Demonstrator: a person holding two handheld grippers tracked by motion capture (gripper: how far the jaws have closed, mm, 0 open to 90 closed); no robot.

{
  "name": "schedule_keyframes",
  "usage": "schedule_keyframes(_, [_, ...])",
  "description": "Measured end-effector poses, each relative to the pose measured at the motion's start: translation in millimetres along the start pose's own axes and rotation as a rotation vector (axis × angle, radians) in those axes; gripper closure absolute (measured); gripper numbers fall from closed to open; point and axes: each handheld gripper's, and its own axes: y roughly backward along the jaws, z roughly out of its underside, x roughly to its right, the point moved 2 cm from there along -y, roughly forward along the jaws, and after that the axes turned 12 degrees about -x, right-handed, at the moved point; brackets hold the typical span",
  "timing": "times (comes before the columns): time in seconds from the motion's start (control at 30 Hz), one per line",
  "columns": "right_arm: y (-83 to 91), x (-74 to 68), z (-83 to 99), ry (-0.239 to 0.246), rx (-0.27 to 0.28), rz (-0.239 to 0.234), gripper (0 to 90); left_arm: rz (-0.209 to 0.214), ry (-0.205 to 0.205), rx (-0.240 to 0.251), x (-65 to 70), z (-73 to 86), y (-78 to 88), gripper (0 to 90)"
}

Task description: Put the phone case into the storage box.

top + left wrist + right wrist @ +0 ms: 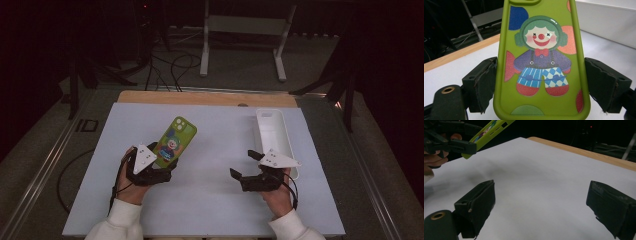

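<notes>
- My right gripper (242,164) hovered nearest to me, a little way to the right of the phone case (173,141), its jaws spread wide with nothing but the white table sheet (215,150) between them.
- In the right gripper view those two black pads (480,202) stood well apart over bare white surface.
- My left gripper (161,162) pinched the phone case by its lower end, one pad (484,82) on each long edge.
- The phone case was green, printed with a clown in a green wig, red bow tie and blue trousers; it was lifted off the sheet and tilted, its camera end pointing away from me.
- In the right gripper view the case showed edge-on, up and left, clear of the table.
- Right of the case and farther from me lay a long white tray (274,131), near the sheet's right border.
- Beyond the case ran the table's wooden edge (200,98).
</notes>
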Motion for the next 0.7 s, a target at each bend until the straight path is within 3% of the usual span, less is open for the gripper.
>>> schedule_keyframes(0.1, [-5.5, -1.3, -6.0, -0.010, -0.009, -0.003, 8.8, 0.017, 0.007, 0.004, 1.0, -0.6, -0.4, 16.0])
schedule_keyframes(0.4, [-18.2, -7.6, -25.5, -0.001, 0.000, -0.041, 8.9, 0.016, -0.006, 0.004, 4.0, -1.4, -1.5, 16.0])
schedule_keyframes(0.7, [-33.8, -12.2, -39.2, -0.024, -0.014, -0.069, 8.8, 0.019, -0.025, -0.005, 9.1, -1.8, -4.0, 16.1])
